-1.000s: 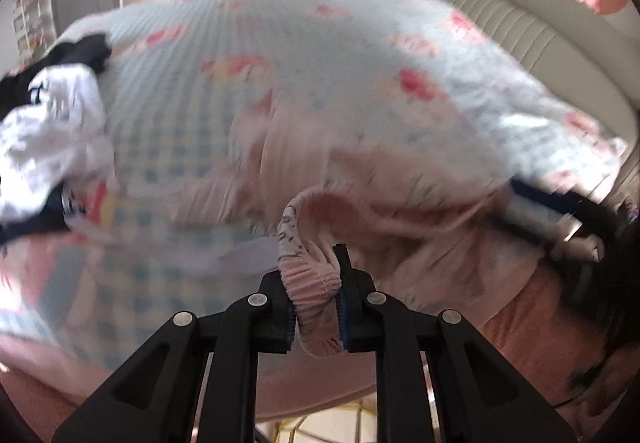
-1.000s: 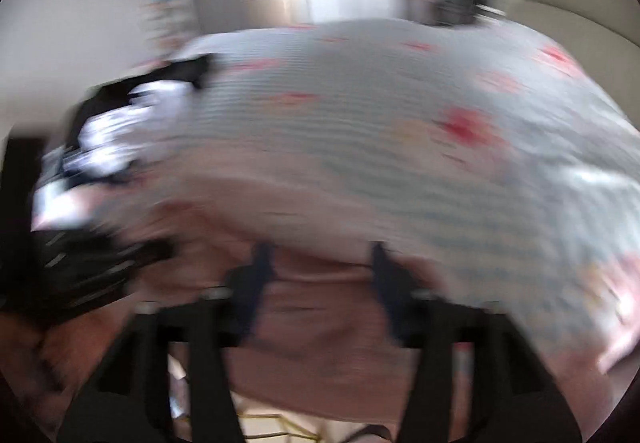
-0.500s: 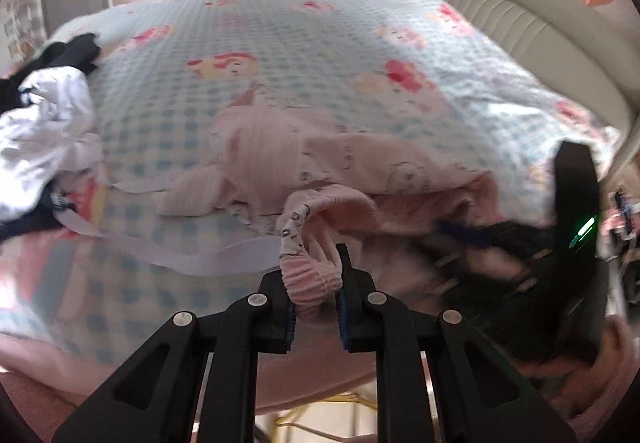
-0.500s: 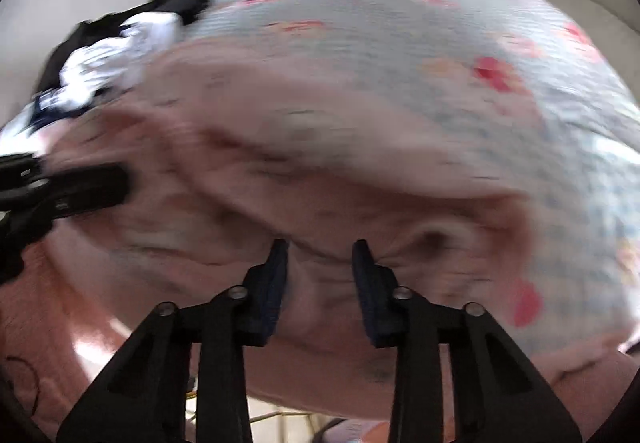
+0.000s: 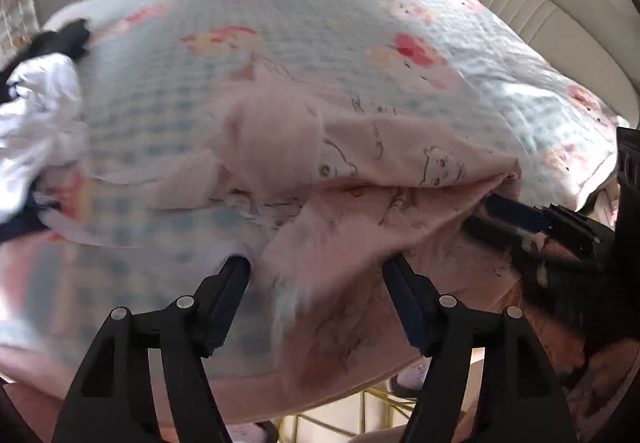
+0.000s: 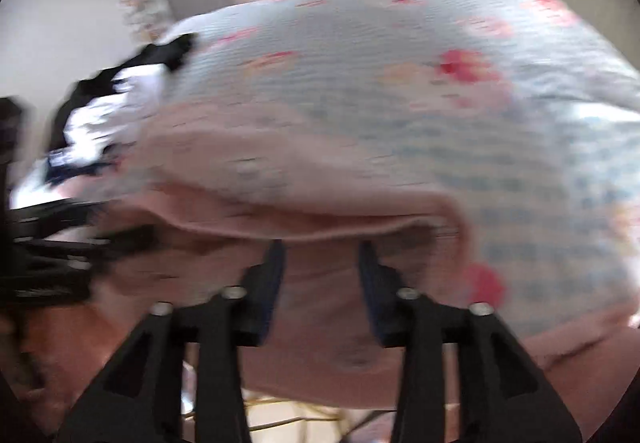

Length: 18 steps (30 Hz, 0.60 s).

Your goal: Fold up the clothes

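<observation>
As jaws open, pink garment (image 5: pixel 384 179) between (loose)

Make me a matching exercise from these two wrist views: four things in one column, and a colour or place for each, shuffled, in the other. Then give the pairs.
Things:
1. pink garment
2. white clothes pile
3. checked blanket
4. padded headboard

Descriptions:
A. beige, ribbed, at the far right
B. pale blue with red and pink cartoon prints
C. bunched at the left edge of the bed, next to dark cloth
D. printed with small line-drawn animals, lying at the near edge of the bed

Pairs: 1-D, 2-C, 3-B, 4-A
</observation>
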Tool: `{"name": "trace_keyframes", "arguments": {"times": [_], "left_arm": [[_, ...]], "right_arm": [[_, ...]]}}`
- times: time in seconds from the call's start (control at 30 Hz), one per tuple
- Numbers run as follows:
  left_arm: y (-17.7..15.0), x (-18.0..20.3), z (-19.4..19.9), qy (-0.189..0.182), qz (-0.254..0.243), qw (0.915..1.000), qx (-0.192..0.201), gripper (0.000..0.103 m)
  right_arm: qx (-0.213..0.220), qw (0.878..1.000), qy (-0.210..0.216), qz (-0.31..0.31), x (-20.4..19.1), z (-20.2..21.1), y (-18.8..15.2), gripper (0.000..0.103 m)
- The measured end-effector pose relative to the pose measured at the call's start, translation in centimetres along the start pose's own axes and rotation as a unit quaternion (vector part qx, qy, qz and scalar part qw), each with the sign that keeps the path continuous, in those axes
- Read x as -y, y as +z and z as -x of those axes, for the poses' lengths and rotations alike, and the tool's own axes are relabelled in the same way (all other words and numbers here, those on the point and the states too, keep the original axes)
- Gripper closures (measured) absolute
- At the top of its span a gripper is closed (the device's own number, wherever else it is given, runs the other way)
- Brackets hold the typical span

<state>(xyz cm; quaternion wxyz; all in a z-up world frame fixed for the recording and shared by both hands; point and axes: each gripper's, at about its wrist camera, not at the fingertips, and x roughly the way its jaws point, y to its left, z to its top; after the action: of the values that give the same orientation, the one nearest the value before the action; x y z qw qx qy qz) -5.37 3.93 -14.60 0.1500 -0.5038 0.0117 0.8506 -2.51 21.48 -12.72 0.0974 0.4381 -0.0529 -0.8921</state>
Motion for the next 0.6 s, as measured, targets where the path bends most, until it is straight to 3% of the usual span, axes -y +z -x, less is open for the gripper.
{"name": "trace_keyframes", "arguments": {"times": [0.07,0.2,0.27,0.4,0.47,0.6], "left_arm": [[-0.5,0.4,-1.3,0.021,-0.005,0.9997,-0.014,0.072],[-0.9,0.5,-0.7,0.052,-0.004,0.9986,0.008,0.079],[-0.7,0.0,0.0,0.079,-0.003,0.9966,0.025,0.08],[0.0,-2.7,1.8,0.099,0.039,0.993,0.051,0.081],[-0.2,-3.7,2.4,0.091,0.06,0.9925,0.056,0.081],[-0.5,-4.4,2.8,0.043,0.093,0.9918,0.076,0.08]], "right_arm": [[-0.008,1.0,-0.011,0.02,-0.6,-0.5,-0.6,0.055],[-0.025,0.997,-0.063,0.045,-1.2,-2.3,-1.5,0.059],[-0.021,0.995,-0.09,0.03,-0.2,-2.1,-1.7,0.067],[-0.004,0.992,-0.128,-0.013,2.1,-1.3,-1.2,0.069],[0.009,0.989,-0.147,-0.033,3.1,-0.7,-1.0,0.071],[0.015,0.989,-0.136,-0.052,3.7,-0.5,-0.9,0.073]]}}
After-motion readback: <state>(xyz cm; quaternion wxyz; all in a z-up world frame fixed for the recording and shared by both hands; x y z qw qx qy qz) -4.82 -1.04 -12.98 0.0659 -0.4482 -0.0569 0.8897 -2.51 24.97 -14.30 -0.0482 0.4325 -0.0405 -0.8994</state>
